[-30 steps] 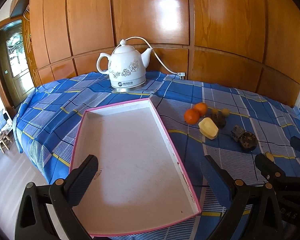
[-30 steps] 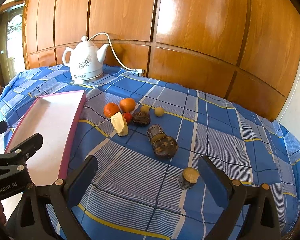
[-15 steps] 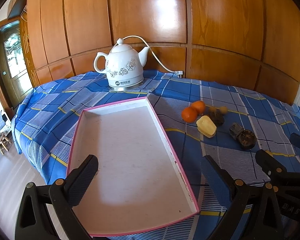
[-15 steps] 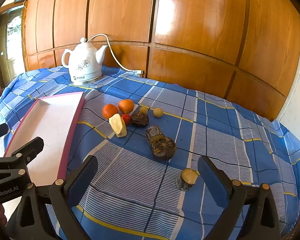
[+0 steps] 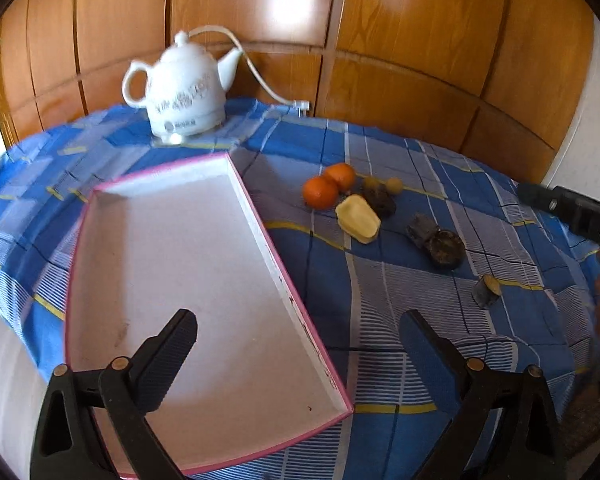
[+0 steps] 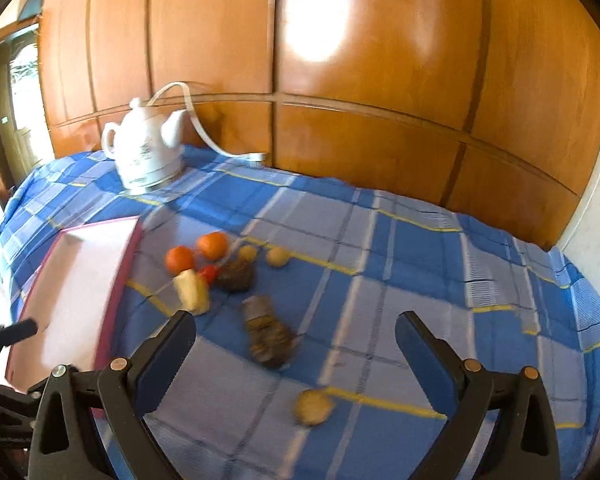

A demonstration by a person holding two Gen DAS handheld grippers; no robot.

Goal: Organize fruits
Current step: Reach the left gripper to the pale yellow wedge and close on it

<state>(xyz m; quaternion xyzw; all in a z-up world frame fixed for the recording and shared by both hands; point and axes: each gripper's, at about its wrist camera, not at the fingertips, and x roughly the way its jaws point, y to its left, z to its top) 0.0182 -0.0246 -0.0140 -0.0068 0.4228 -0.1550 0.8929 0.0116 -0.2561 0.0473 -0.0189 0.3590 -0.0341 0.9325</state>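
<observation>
A white tray with a pink rim [image 5: 160, 240] lies on the blue checked cloth. To its right sits the fruit: two oranges [image 5: 320, 192], a pale yellow peeled piece [image 5: 358, 222], dark brown lumps [image 5: 444, 246], small yellow balls [image 5: 394, 185] and a cut stub [image 5: 486, 290]. My left gripper [image 5: 296, 320] hangs over the tray's near right rim, its jaws closing with nothing between them. My right gripper [image 6: 296, 320] is open above the cloth, with a dark lump [image 6: 268, 332] and the stub [image 6: 314, 407] below it. A small red fruit [image 6: 209, 273] sits beside the oranges [image 6: 180, 259].
A white ceramic kettle [image 5: 184, 92] with its cord stands at the back of the table against the wooden wall panels [image 5: 400, 40]. The table edge drops off at the left. The right view is blurred by motion.
The right gripper has risen and moved forward, so the fruit sits lower in its view. The left view has swung right, shifting tray and kettle leftward.
</observation>
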